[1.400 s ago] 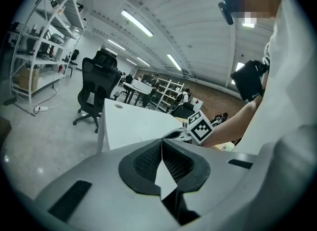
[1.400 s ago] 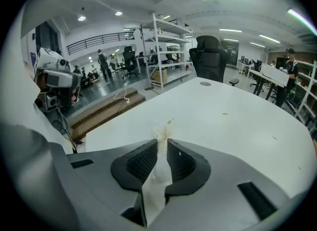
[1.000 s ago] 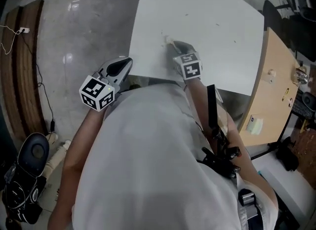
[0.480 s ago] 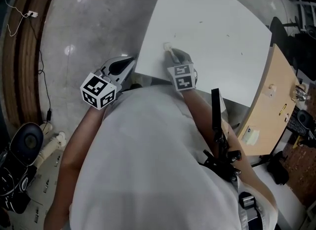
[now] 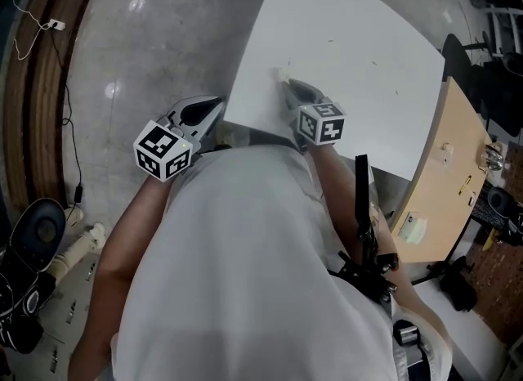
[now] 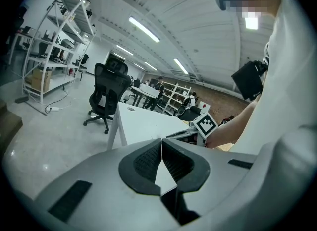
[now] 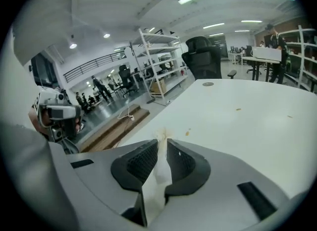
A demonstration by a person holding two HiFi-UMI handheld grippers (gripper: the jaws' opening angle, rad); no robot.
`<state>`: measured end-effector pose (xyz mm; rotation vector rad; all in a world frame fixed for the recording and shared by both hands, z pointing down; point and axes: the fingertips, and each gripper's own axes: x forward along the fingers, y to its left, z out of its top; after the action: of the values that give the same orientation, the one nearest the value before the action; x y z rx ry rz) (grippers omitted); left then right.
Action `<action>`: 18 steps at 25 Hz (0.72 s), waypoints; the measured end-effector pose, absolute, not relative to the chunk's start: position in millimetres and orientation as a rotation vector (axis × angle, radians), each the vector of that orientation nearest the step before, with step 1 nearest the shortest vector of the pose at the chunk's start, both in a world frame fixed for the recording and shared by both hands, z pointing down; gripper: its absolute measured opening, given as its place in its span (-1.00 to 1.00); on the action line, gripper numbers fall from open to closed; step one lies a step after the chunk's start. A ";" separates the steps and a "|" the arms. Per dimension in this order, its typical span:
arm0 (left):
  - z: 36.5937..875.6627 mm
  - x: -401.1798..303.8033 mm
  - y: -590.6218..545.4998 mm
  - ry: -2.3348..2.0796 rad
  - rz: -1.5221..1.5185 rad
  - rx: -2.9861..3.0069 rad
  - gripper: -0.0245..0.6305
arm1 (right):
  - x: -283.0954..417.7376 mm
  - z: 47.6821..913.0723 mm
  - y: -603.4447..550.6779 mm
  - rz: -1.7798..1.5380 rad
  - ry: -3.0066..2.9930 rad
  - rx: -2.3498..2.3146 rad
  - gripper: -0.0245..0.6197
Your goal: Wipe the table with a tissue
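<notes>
Right gripper [image 7: 162,144] jaws clenched on the tissue [image 7: 159,173], whose tip pokes past them at the bench [image 5: 359,52] top, close to the bench's near-left corner. Left gripper [image 6: 162,142] jaws pressed together, nothing between, just off the bench's left edge, over the floor [image 5: 147,52].
</notes>
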<state>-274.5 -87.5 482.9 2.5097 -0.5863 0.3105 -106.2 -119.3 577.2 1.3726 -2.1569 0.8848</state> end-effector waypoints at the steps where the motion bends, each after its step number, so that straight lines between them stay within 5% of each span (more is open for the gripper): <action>1: 483.0 -273.1 -86.3 -0.586 0.309 2.510 -0.91 | -96.8 577.5 -121.1 0.896 -2.140 1.394 -0.73; 18: 491.6 -277.0 -82.2 -0.690 0.324 2.435 -0.91 | -53.1 599.5 -191.0 0.619 -2.011 1.290 -0.73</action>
<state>-277.0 -82.2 491.6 2.4349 -0.6899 0.3241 -53.1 -191.0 599.5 1.2904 -2.0113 0.6194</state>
